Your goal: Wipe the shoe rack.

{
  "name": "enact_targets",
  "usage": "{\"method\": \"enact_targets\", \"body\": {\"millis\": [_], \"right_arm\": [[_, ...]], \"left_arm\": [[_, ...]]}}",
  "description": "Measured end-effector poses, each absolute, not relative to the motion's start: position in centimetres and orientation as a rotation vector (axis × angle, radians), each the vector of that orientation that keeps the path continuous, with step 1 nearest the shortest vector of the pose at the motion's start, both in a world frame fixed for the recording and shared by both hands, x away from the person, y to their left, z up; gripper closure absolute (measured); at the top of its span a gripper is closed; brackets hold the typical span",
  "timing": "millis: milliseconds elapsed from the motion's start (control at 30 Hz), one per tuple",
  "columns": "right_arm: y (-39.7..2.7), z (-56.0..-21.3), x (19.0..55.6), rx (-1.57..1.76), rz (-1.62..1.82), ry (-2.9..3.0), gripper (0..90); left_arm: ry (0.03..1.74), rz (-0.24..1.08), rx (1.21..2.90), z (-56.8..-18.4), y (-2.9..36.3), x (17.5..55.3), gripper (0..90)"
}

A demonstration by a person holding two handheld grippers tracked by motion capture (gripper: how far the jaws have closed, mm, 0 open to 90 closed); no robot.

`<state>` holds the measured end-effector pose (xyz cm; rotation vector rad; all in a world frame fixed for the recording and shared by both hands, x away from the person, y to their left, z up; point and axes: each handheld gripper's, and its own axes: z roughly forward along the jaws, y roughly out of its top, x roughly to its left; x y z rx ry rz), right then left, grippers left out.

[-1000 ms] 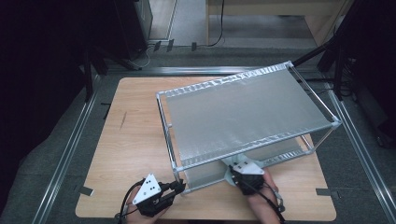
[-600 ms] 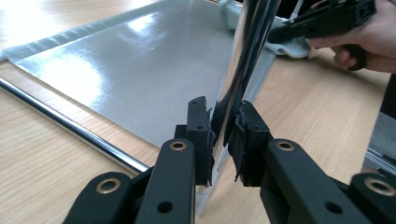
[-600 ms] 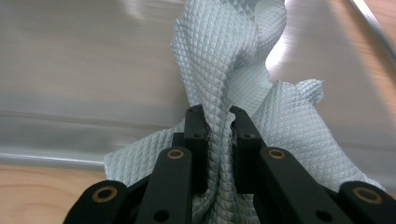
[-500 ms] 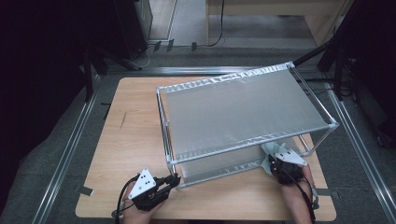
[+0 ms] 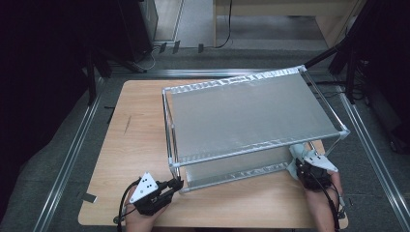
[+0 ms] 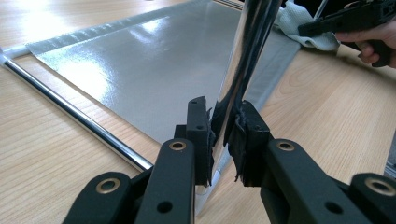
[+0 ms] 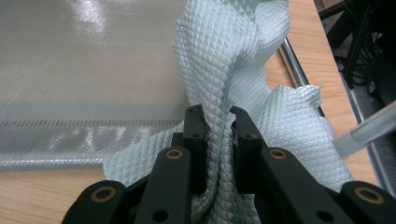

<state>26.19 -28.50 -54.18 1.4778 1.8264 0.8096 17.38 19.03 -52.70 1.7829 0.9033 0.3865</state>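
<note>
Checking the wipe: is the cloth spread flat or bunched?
Bunched: the cloth rises in folds, pinched between the right gripper jaws.

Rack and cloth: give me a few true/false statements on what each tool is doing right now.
1. The left tool clamps an upright chrome post of the rack. True.
2. The right tool is open. False: it is shut on the cloth.
3. The cloth is pale with a quilted diamond weave. True.
4. The rack lies flat on its side. False: it stands upright on the wooden table.
</note>
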Motion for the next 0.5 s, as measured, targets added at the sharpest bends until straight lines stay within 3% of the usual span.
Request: {"method": "enact_targets", "body": {"millis": [300,500], "right_arm": [[-28.6,-52.5,24.8,1.467,0.87,1.8,80.7],[-29.4,-48.6,22.5,1.432,0.972,1.7,80.8]], "left_arm": [[0.908,0.348,1.768,-52.8,19.3,17.6,77.8],[0.916,0.364,1.773,-52.7,19.1,18.1,77.9]]}}
